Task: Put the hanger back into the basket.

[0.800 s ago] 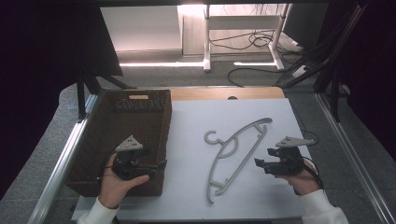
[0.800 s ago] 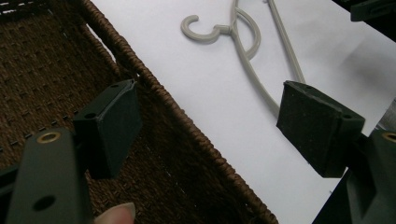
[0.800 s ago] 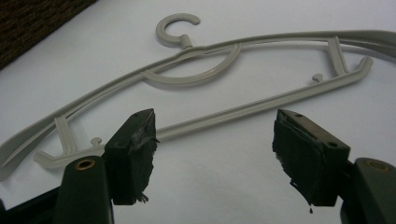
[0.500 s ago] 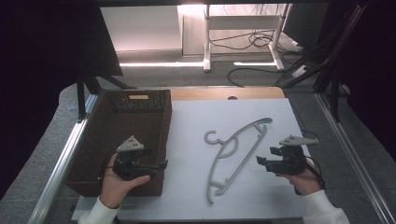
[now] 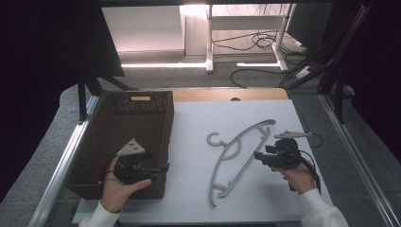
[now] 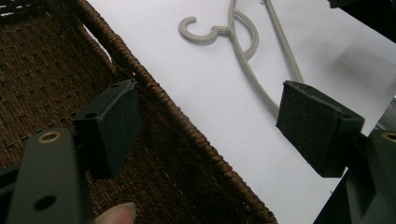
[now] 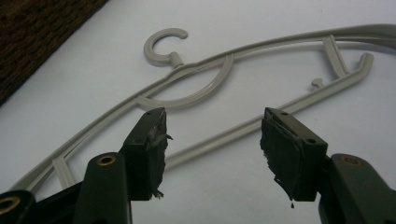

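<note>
We see a pale grey plastic hanger [image 5: 239, 153] lying flat on the white table top [image 5: 198, 127], running from about seven o'clock up to one o'clock. Its open hook [image 7: 164, 44] curls at the ten o'clock side, joined to a curved brace beneath the shoulder bar. At nine o'clock, well apart from it, stands a dark brown woven basket [image 5: 163, 137].

Bare white tabletop [image 5: 198, 142] lies open between the brown woven wicker basket [image 5: 166, 127] at nine o'clock and the grey plastic clothes hanger [image 5: 236, 156]. The basket's raised wall blocks low passage leftward.
</note>
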Demonstrator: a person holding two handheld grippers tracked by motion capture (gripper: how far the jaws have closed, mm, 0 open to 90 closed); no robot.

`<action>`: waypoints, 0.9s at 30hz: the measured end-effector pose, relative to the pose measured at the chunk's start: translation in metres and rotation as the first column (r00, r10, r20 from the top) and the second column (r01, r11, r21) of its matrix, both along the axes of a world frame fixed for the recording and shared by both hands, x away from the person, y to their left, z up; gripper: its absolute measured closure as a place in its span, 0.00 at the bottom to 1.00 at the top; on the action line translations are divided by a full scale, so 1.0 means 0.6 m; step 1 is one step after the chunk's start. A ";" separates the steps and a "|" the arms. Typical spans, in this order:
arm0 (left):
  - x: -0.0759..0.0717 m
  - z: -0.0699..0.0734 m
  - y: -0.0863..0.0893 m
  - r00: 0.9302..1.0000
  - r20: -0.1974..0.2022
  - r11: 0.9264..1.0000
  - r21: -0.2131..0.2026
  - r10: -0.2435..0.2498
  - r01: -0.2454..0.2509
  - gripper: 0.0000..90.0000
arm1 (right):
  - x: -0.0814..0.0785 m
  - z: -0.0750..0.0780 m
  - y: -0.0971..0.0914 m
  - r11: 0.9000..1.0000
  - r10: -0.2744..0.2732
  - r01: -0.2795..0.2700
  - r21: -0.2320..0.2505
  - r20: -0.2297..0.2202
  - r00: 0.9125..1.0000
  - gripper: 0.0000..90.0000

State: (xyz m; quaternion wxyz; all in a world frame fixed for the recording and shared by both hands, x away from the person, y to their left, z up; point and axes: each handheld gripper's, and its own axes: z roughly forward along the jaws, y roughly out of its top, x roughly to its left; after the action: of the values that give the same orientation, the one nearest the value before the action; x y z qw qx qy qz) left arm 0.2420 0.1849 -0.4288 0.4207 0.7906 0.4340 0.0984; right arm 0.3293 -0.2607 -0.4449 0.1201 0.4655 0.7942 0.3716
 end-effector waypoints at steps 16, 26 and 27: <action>0.001 -0.001 -0.001 1.000 -0.004 1.000 -0.006 -0.014 0.014 0.24 | 0.110 -0.032 0.082 0.988 -0.065 0.047 -0.146 -0.126 0.990 0.58; 0.000 0.000 0.002 1.000 0.001 1.000 -0.009 -0.015 0.015 0.24 | 0.154 -0.053 0.115 0.979 -0.115 0.078 -0.187 -0.195 0.974 0.63; 0.000 0.000 0.003 1.000 0.001 1.000 -0.009 -0.014 0.014 0.24 | 0.159 -0.057 0.117 0.977 -0.127 0.088 -0.193 -0.201 0.971 0.65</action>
State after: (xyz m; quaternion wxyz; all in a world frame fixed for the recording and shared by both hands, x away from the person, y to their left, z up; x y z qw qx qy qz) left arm 0.2417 0.1865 -0.4289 0.4249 0.7917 0.4287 0.0939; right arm 0.4245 -0.1903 -0.4792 0.0968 0.5320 0.8068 0.2380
